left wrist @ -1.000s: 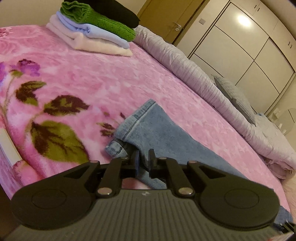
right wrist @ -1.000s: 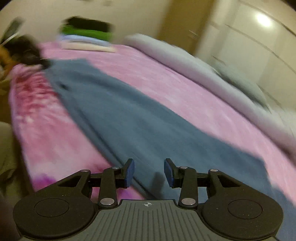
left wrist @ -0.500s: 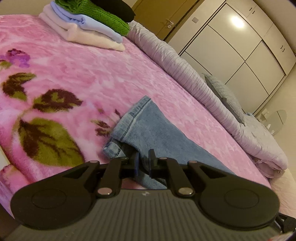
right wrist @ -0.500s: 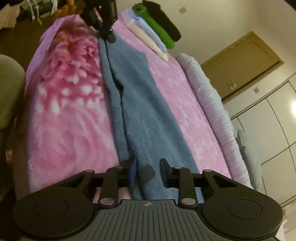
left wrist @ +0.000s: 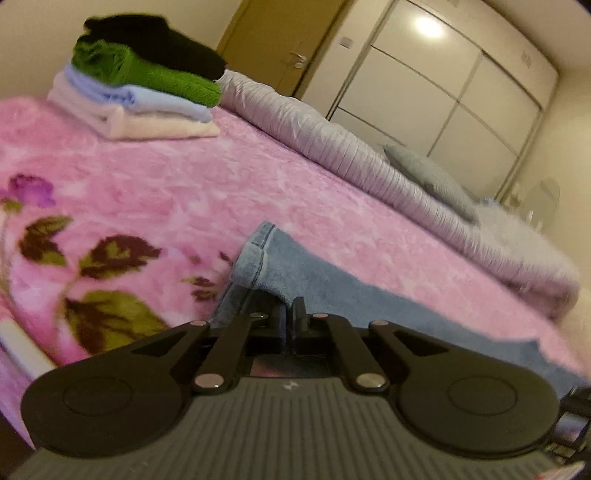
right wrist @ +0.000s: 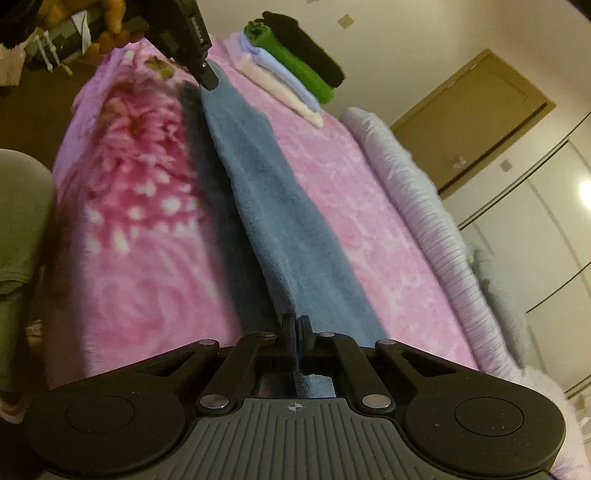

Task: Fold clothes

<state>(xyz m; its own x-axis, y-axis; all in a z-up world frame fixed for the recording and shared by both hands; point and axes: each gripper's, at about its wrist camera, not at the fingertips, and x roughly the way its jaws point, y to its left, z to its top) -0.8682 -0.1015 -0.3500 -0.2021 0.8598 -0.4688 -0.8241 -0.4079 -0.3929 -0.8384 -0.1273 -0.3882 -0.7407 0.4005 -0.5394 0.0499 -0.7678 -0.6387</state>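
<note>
Jeans [right wrist: 273, 206] stretched lengthwise between grippers; left gripper [left wrist: 290, 319] and right gripper [right wrist: 295, 326] fingers clamped on ends.

Jeans [left wrist: 325, 280]: cloth pinched in my left jaws hidden behind them; far leg cut off by right frame edge. In right wrist view, jeans end at my right jaws lost behind gripper body. Hand [right wrist: 110, 22] holding left gripper [right wrist: 208, 83] cropped at top edge. Blanket [right wrist: 140, 206] print smeared, probably motion blur. Small items by wardrobe unreadable.
</note>
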